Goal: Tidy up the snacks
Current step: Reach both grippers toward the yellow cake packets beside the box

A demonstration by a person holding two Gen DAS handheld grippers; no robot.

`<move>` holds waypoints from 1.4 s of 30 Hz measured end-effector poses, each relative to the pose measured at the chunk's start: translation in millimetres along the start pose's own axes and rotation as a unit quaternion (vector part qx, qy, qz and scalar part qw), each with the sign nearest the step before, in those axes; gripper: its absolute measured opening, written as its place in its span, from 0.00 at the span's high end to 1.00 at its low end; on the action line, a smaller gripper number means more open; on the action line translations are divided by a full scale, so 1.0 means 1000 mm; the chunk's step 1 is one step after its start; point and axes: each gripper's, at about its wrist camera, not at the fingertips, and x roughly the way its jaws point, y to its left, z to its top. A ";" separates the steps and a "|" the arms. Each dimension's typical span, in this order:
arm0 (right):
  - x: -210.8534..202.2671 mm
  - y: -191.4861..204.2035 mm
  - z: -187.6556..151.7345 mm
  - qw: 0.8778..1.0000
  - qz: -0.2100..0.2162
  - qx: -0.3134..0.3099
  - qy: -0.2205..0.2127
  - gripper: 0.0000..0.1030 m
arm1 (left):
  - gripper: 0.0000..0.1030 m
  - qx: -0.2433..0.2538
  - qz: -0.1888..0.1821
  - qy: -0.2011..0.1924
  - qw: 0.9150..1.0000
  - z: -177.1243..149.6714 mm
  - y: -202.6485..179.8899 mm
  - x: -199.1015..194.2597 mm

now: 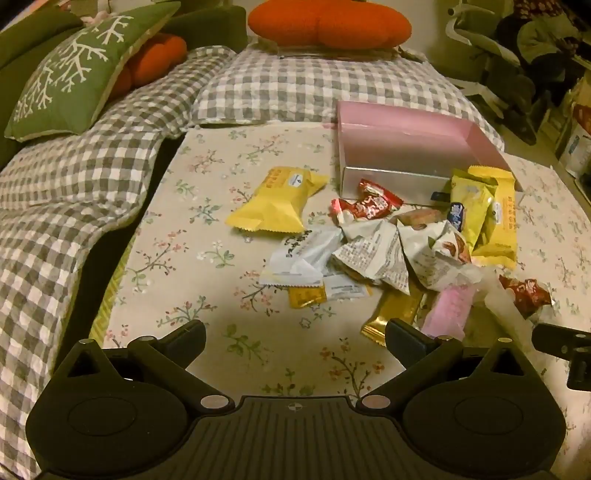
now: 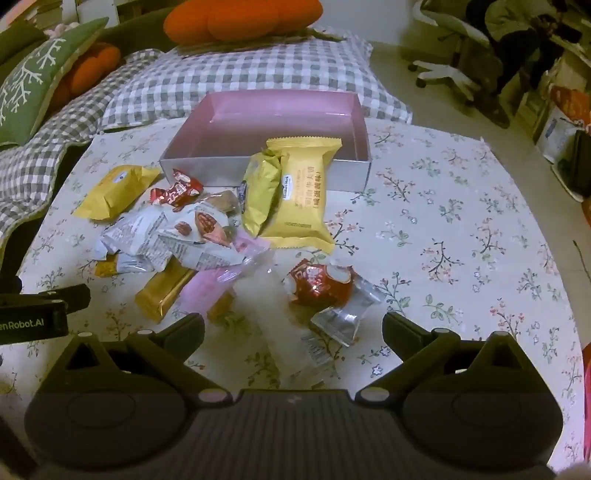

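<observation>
1. We hold our left gripper (image 1: 295, 338) and right gripper (image 2: 293, 330) spread wide, pinching nothing.
2. The snacks (image 2: 207, 236) lie piled on the flowery cloth (image 2: 461, 236), just beside the pink box (image 2: 273, 173).

- One pink box (image 2: 280, 110) with nothing in it
- Three big yellow snack packs: one lying alone (image 2: 116, 190), one flat by the box (image 2: 301, 192), one crinkly (image 2: 260, 188) leaning on it
- Three red candies: one near the front (image 2: 317, 282), two close together by the box (image 1: 369, 203)
- One gold bar (image 2: 164, 291)
- One pink wrapper (image 2: 207, 288)
- One long clear wrapper (image 2: 273, 314)
- A few white packs (image 2: 192, 236) in a heap, too mixed up to count
- Two orange cushions (image 1: 328, 22)
- One green pillow (image 1: 74, 70)
- Two black grippers, left gripper (image 1: 295, 338) and right gripper (image 2: 293, 330)
</observation>
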 end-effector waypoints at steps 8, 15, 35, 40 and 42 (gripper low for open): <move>-0.003 -0.029 0.022 0.997 0.034 0.066 -0.012 0.00 | 0.00 -0.030 0.008 -0.012 0.999 0.019 0.028 0.003; 0.017 -0.047 0.035 0.995 0.036 0.086 -0.025 0.02 | 0.00 -0.047 0.014 -0.008 0.999 0.036 0.043 0.016; 0.062 -0.057 0.083 0.991 0.086 0.101 0.002 0.21 | 0.00 -0.026 0.006 0.014 1.000 0.088 0.033 0.087; 0.077 -0.043 0.089 0.995 0.078 0.068 0.007 0.23 | 0.00 -0.009 0.015 0.020 1.000 0.092 0.029 0.110; 0.083 -0.041 0.090 0.995 0.077 0.059 0.011 0.23 | 0.00 -0.002 0.019 0.019 1.000 0.092 0.028 0.116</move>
